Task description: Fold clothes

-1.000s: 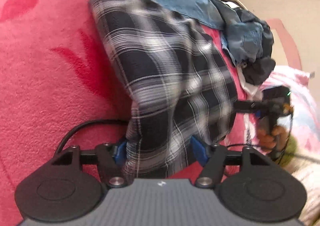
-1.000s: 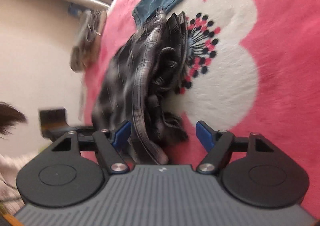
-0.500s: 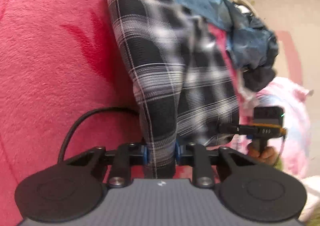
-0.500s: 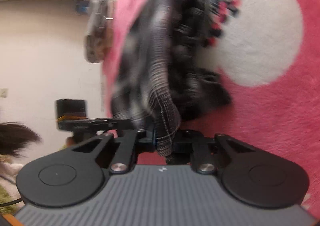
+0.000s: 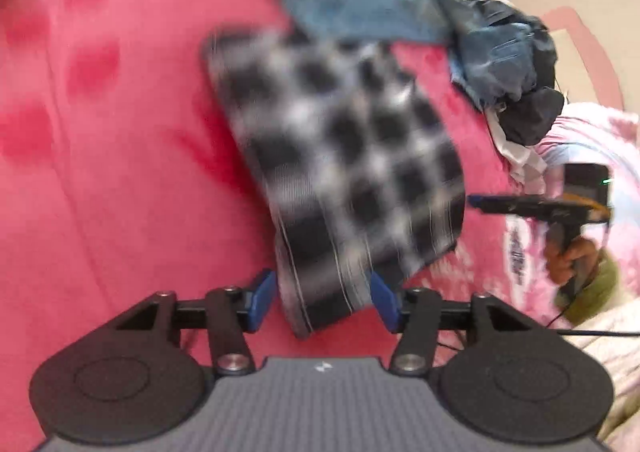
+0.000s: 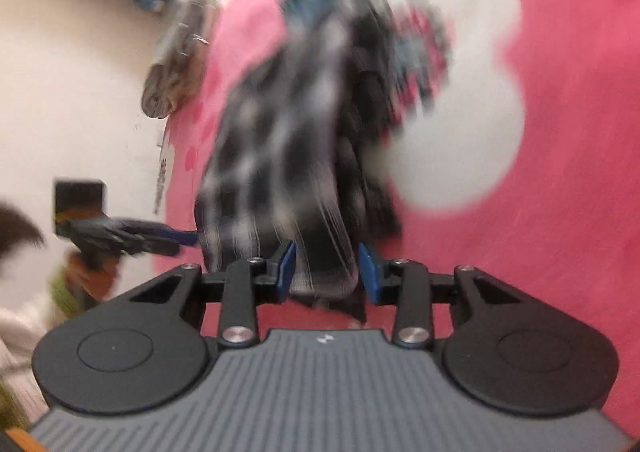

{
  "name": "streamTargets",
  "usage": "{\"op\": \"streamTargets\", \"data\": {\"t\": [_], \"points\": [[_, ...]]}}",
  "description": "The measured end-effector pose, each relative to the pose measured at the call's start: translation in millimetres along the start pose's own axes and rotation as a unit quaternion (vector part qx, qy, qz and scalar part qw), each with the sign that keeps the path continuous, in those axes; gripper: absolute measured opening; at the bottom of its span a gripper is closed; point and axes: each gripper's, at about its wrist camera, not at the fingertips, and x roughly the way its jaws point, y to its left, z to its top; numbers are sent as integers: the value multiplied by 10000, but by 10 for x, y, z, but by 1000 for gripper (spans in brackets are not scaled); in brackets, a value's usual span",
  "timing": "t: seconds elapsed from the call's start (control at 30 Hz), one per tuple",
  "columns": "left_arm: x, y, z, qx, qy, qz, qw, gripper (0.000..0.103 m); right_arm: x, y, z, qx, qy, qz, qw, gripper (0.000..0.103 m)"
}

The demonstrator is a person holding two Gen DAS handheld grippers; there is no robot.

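Note:
A black-and-white plaid garment lies on the pink blanket, blurred by motion. Its near folded edge sits between the blue pads of my left gripper, whose jaws are opening; the pads stand beside the cloth without pinching it. In the right wrist view the other end of the plaid garment hangs bunched between the pads of my right gripper. Those jaws are opening too, with small gaps on both sides of the cloth. Each gripper shows in the other's view, my right gripper held by a hand.
Blue jeans and a heap of dark clothes lie beyond the plaid garment near the blanket's far edge. A large white flower print marks the blanket right of the garment. A grey bundle hangs by the wall.
Half a second ago both grippers were pinched on the plaid edge. Both have since risen and their jaws have spread apart, and the garment is blurred with motion.

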Motion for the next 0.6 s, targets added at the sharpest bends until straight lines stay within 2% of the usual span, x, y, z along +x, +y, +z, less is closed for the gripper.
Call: {"op": "streamTargets", "data": {"t": [0.07, 0.17, 0.2, 0.3, 0.37, 0.4, 0.43, 0.47, 0.6], "points": [[-82, -147, 105, 501, -290, 299, 9979, 55, -125, 251, 85, -851, -403, -290, 9951, 34], [109, -355, 211, 988, -487, 476, 9928, 54, -4, 602, 148, -2010, -879, -484, 9744, 32], [178, -423, 245, 1142, -546, 527, 9906, 53, 129, 616, 123, -2259, -783, -559, 9694, 32], [473, -530, 105, 1557, -351, 981, 9823, 53, 569, 600, -18, -2968, -325, -867, 9504, 30], [666, -576, -7, 1815, -158, 1364, 9737, 53, 725, 482, -125, -3245, -142, -1105, 9393, 30], [694, -603, -50, 1927, -191, 1458, 9702, 54, 710, 522, -83, -3323, -49, -1154, 9361, 29], [688, -618, -66, 1977, -217, 1487, 9687, 54, 670, 594, -12, -3387, 46, -1180, 9335, 28], [679, -629, -74, 2009, -226, 1504, 9677, 55, 617, 653, 96, -3332, -55, -1115, 9362, 28], [700, -635, -14, 1824, -233, 1394, 9730, 56, 498, 807, 562, -2967, -726, -876, 9482, 29]]}}
